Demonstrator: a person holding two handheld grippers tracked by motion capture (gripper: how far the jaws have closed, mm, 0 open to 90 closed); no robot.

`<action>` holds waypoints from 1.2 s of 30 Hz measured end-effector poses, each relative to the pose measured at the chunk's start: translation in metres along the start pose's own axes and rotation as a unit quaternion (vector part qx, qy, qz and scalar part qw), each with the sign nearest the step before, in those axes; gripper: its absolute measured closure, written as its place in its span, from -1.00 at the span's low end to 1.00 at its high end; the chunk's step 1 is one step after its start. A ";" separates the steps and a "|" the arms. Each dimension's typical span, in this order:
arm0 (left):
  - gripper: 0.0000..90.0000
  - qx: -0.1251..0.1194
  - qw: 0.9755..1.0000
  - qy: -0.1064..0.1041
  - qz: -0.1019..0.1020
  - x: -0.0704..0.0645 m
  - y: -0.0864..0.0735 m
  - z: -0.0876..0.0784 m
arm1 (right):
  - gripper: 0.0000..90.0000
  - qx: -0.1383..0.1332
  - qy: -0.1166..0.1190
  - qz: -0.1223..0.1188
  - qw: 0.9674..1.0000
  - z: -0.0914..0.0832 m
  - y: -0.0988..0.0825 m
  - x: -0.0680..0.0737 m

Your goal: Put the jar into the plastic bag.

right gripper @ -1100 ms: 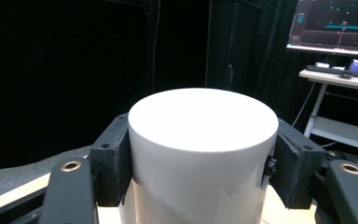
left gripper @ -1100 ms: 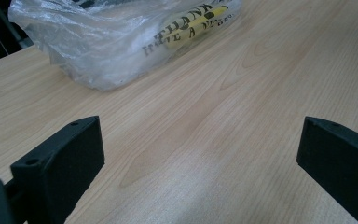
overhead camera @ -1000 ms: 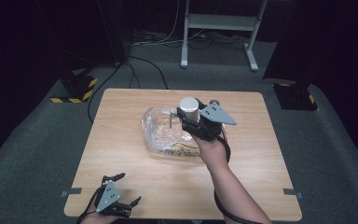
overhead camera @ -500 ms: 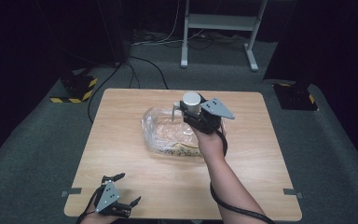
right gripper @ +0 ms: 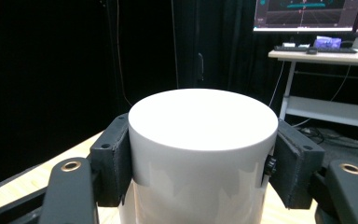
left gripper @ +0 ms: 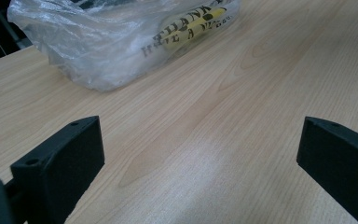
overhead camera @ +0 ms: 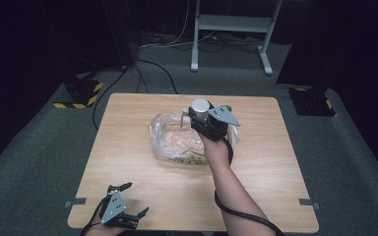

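The right gripper point(overhead camera: 197, 114) clamps a white cylinder point(right gripper: 203, 140) above the far part of the table point(overhead camera: 128, 147), over the clear plastic bag point(overhead camera: 172, 140); its lower part is cut off. The left gripper point(overhead camera: 128, 206) rests open at the near edge, and the bag's contents stay hard to read.

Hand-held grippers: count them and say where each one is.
2. The left hand-held gripper rests at the table's near left corner, jaws open and empty. The right hand-held gripper is above the plastic bag at mid-table, clamped on a white cylinder.
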State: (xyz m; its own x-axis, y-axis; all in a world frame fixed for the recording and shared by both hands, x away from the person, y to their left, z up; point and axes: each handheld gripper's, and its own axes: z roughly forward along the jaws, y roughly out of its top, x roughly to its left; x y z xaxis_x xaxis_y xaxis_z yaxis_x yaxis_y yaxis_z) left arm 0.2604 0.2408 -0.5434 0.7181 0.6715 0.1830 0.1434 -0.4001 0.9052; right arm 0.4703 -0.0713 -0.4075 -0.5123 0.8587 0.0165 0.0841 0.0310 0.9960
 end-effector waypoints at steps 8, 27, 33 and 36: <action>-0.97 0.002 1.000 -0.001 0.003 0.000 0.000 0.000 | -0.26 0.022 -0.007 0.005 1.000 0.016 -0.020 0.003; -0.97 -0.003 1.000 -0.005 0.000 0.001 0.000 -0.001 | -0.26 0.045 -0.020 0.005 0.999 0.032 -0.035 0.007; -0.97 -0.002 1.000 -0.005 0.001 0.000 0.000 -0.001 | -0.26 0.048 -0.023 0.008 0.999 0.033 -0.037 0.006; -0.97 -0.003 1.000 -0.005 0.001 0.000 0.000 -0.001 | -0.27 0.050 -0.024 0.008 0.998 0.032 -0.038 0.007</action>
State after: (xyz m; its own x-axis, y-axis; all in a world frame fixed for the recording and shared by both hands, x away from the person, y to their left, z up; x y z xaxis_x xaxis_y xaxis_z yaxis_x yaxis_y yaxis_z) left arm 0.2602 0.2414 -0.5433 0.7247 0.6646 0.1817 0.1379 -0.3982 0.9069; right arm 0.4915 -0.0503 -0.4483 -0.4683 0.8831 0.0265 0.1792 0.0655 0.9816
